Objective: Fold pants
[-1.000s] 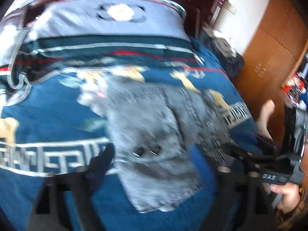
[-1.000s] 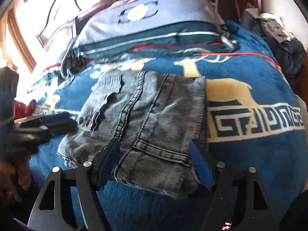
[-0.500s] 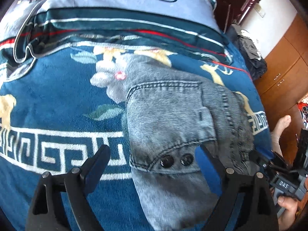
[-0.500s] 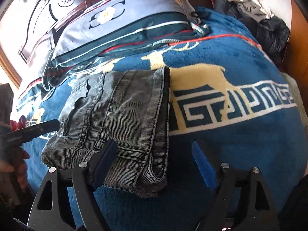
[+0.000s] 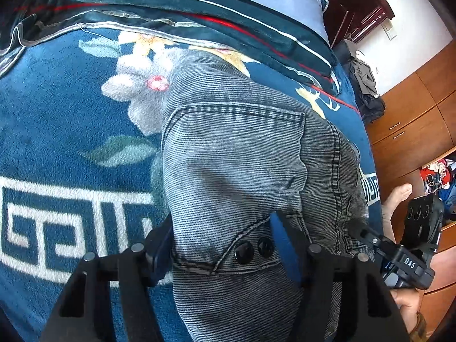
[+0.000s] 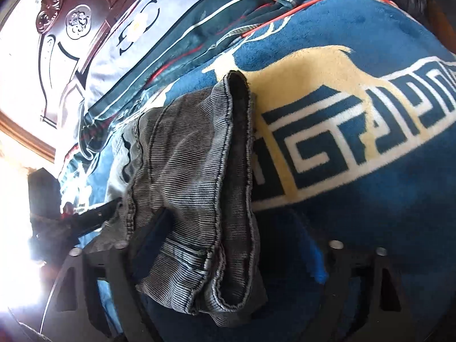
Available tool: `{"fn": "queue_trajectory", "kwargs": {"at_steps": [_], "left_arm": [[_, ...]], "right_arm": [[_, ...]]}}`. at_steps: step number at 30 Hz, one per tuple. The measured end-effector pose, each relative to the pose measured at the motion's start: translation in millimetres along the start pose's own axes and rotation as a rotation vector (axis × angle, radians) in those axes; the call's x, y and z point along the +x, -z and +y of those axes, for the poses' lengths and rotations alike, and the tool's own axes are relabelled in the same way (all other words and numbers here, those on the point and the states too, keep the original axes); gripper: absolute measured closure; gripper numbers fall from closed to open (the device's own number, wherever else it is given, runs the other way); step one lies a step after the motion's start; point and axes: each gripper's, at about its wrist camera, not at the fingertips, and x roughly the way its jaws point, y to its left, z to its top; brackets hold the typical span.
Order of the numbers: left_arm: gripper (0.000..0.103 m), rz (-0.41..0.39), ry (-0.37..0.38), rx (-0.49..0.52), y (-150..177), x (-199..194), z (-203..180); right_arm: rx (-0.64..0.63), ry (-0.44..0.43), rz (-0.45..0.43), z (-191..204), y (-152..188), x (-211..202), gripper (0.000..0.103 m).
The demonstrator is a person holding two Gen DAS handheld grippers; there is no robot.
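Grey denim pants (image 5: 236, 171), already folded into a thick bundle, lie on a blue patterned blanket (image 5: 57, 148) spread over a bed, a striped pillow (image 5: 199, 2) behind them. The left gripper (image 5: 225, 245) straddles the near edge of the bundle at a buttoned pocket flap (image 5: 250, 250); its jaws are closing with denim between them, and the left finger (image 5: 159, 245) appears to touch the cloth edge, though a firm pinch is not yet evident. In the right wrist view, the right gripper (image 6: 233, 242) comes at the bundle's other near corner, where the stacked hems (image 6: 225, 290) curl open. Its jaws are also closing, but stand wide: the left finger (image 6: 154, 236) lies on top of the denim while the blue-padded right finger (image 6: 313, 259) sits on bare blanket, apart from the cloth. It grasps nothing yet. The left gripper shows as a dark bar at the left of that view, half lost in window glare.

The step in hand looks like taking both near corners for another fold. To do it well, each lower finger should slide beneath every layer, not just the top one, before the pinch. The right gripper likely needs to shift toward the denim so both pads meet cloth. The two hands should then lift level and together, or the thick stack may slip or fan apart.
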Motion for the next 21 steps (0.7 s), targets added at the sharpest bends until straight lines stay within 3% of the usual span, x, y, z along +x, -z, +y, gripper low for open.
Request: {"fn": "queue_trajectory", "kwargs": {"at_steps": [2, 4, 6, 9, 13, 17, 21], "left_arm": [[0.05, -0.005, 0.024, 0.0, 1.7, -1.4, 0.3], [0.07, -0.02, 0.058, 0.006, 1.8, -8.1, -1.0], [0.074, -0.045, 0.071, 0.029, -0.3, -19.2, -6.7], [0.075, -0.079, 0.112, 0.042, -6.4, -40.0, -8.9], [0.075, -0.148, 0.116, 0.059, -20.5, -74.7, -2.2], [0.075, -0.213, 0.071, 0.075, -38.5, -108.7, 22.8], [0.074, -0.229, -0.016, 0.052, -55.0, -116.3, 60.8]], "right_arm": [[0.014, -0.059, 0.018, 1.7, 1.4, 3.4, 0.069], [0.08, -0.104, 0.028, -0.7, 5.1, 5.8, 0.072], [0.059, -0.085, 0.016, 7.8, 5.9, -1.7, 0.078], [-0.005, -0.056, -0.021, 33.3, 4.6, -18.0, 0.081], [-0.044, -0.096, -0.053, 67.1, -2.6, -30.2, 0.082], [-0.118, -0.125, -0.066, 108.4, -18.3, -21.2, 0.082], [-0.206, -0.144, -0.06, 150.6, -37.7, 9.1, 0.082]]}}
